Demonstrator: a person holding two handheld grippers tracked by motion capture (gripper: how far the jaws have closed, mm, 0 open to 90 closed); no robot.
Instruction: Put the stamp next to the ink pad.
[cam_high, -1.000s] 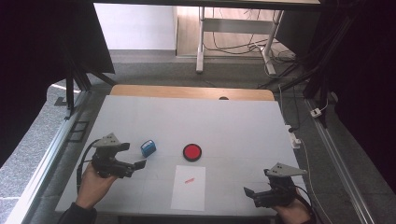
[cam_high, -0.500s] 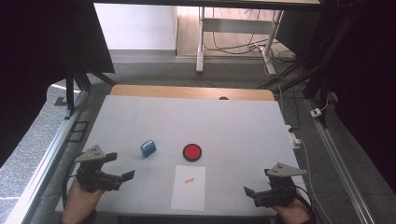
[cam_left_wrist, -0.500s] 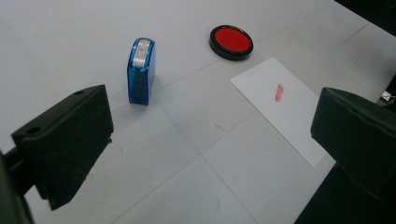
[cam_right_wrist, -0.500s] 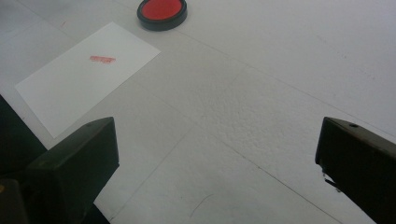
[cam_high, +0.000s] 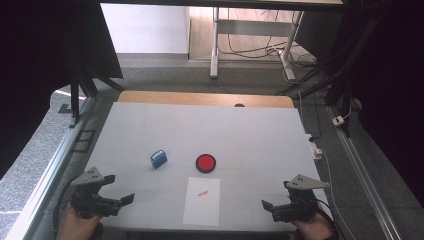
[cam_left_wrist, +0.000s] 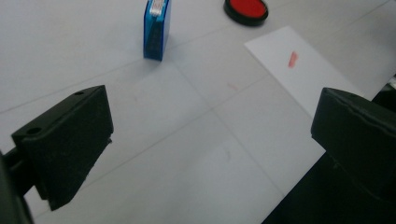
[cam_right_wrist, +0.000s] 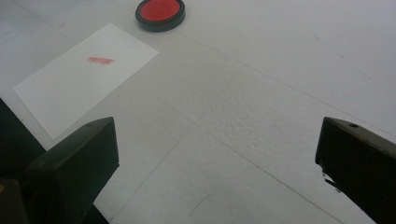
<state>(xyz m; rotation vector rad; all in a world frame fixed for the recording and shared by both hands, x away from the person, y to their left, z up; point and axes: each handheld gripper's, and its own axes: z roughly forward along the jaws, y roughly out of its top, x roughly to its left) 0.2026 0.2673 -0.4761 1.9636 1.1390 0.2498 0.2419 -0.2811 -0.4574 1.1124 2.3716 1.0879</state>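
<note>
A small blue stamp (cam_high: 159, 158) stands on the white table (cam_high: 260, 135), ahead of the left gripper (cam_high: 121, 202), whose jaws gape wide and hold nothing. Beyond it to that gripper's right lie a red ink pad (cam_high: 205, 163) and a stamped sheet of paper (cam_high: 202, 201). The right gripper (cam_high: 268, 206), wide and holding nothing, rests just right of the paper.

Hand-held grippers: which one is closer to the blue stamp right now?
The left hand-held gripper, at the table's near left corner. The blue stamp stands just ahead of it, while the right hand-held gripper sits beyond the paper.
</note>
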